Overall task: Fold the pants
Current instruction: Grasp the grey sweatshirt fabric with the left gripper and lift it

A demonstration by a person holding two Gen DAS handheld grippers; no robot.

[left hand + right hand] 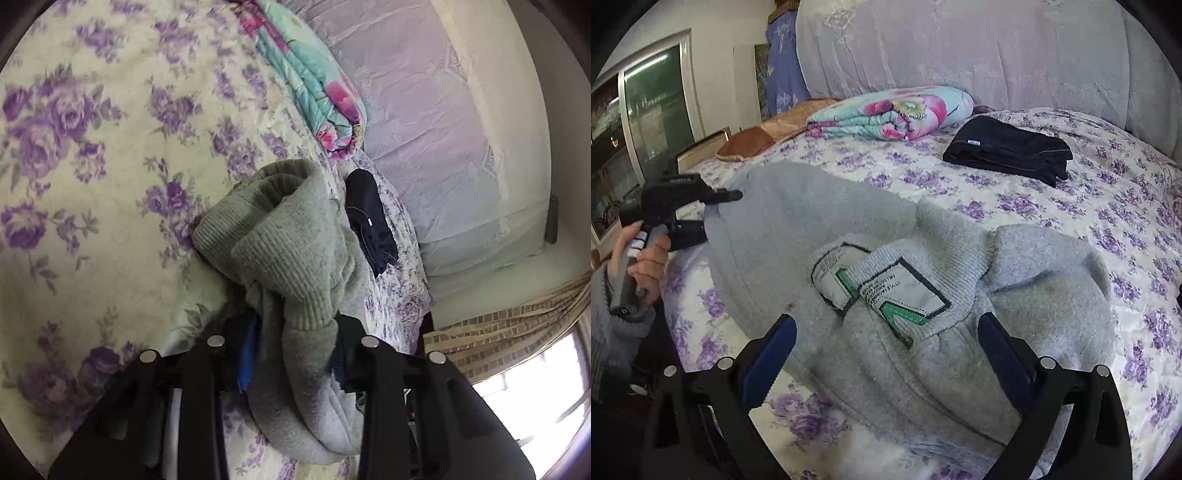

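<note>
Your grey pants (849,229) lie across the near part of the bed (1052,229), on the quilt with purple flowers. In the right wrist view their long axis runs from about 10 o'clock, where your left gripper (713,206) meets one end, down to about 4 o'clock, where the ribbed waistband (960,258) is bunched in front of your right gripper (886,332). The waistband is turned out, so the inner label (908,291) faces up. It is a white patch with a dark border and a green stripe, creased into two flaps. Its small print is upside down and too fine to read.

In the left wrist view a ribbed end of the pants (288,240) points away toward 12 o'clock, and the cloth passes back between the fingers of your left gripper (295,332). Those fingers stand narrow and pinch the grey cloth between them. In the right wrist view your left hand (646,258) wraps that gripper's handle at 9 o'clock.

Your right gripper's fingers stand wide, one on each side of the waistband bundle. The blue pads (775,350) do not press the cloth.

Folded black clothing (1008,151) lies at 1 o'clock, well apart from the pants. Its small white tag cannot be read. A folded floral blanket (894,110) sits at 12 o'clock against the pale headboard (960,48).
</note>
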